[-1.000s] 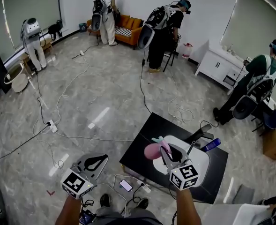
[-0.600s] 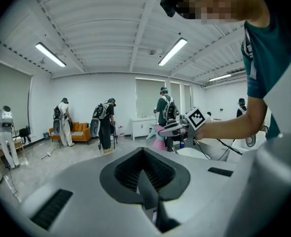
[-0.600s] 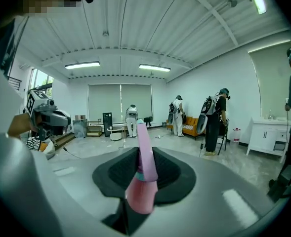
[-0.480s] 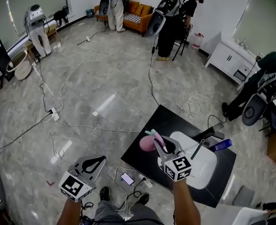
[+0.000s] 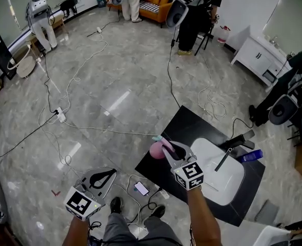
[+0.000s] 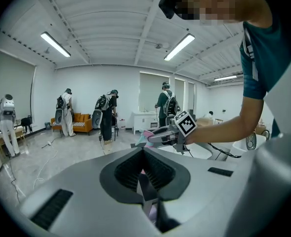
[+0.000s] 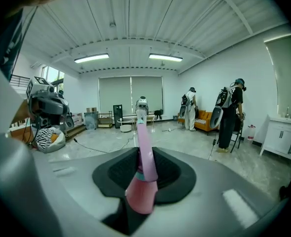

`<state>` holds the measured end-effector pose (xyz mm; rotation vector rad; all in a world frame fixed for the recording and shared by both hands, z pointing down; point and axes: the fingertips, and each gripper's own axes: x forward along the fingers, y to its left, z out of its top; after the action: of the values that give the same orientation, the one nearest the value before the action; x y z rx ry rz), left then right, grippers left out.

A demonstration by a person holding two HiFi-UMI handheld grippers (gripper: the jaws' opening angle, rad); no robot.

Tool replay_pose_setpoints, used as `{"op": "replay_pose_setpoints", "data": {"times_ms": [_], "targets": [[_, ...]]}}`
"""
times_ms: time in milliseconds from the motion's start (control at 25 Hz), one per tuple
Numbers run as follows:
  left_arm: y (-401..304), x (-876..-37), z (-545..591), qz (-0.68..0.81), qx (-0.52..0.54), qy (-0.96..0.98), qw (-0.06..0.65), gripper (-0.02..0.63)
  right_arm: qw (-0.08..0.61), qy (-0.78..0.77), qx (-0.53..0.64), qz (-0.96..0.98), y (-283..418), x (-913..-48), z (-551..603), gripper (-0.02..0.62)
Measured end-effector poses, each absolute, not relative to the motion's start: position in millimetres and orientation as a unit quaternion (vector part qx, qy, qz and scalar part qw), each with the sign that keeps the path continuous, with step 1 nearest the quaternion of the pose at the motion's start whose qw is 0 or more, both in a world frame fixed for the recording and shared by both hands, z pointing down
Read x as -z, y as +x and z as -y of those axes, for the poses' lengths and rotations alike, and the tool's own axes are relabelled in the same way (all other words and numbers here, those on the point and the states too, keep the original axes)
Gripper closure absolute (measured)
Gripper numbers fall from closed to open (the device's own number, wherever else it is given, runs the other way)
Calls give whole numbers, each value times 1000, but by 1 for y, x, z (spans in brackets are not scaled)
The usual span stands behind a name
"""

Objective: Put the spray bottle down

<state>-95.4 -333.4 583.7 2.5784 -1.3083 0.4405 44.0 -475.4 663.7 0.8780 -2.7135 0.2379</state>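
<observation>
A black table [image 5: 192,124] stands on a grey marble floor strewn with cables, and a white basin [image 5: 227,181] fills its right half. The pink spray bottle [image 5: 157,149] hangs over the table's left corner, clamped in the right gripper [image 5: 169,148]. Its long axis runs along the jaws and its teal nose reaches out past the table's edge. Bare table top lies just below and to the right, so the right hand seems placed to lower it there. The left gripper [image 5: 103,177] is well apart over the floor, jaws together on nothing. The right gripper view shows the pads pressing the bottle's neck. The left gripper view shows its side profile.
</observation>
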Motion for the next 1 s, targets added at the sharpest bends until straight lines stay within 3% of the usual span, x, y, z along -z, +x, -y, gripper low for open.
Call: {"op": "replay_pose_setpoints", "data": {"times_ms": [1000], "targets": [[-112, -601, 342, 450, -161, 870, 117, 604, 203, 251, -32, 946, 12, -704, 474, 490]]}}
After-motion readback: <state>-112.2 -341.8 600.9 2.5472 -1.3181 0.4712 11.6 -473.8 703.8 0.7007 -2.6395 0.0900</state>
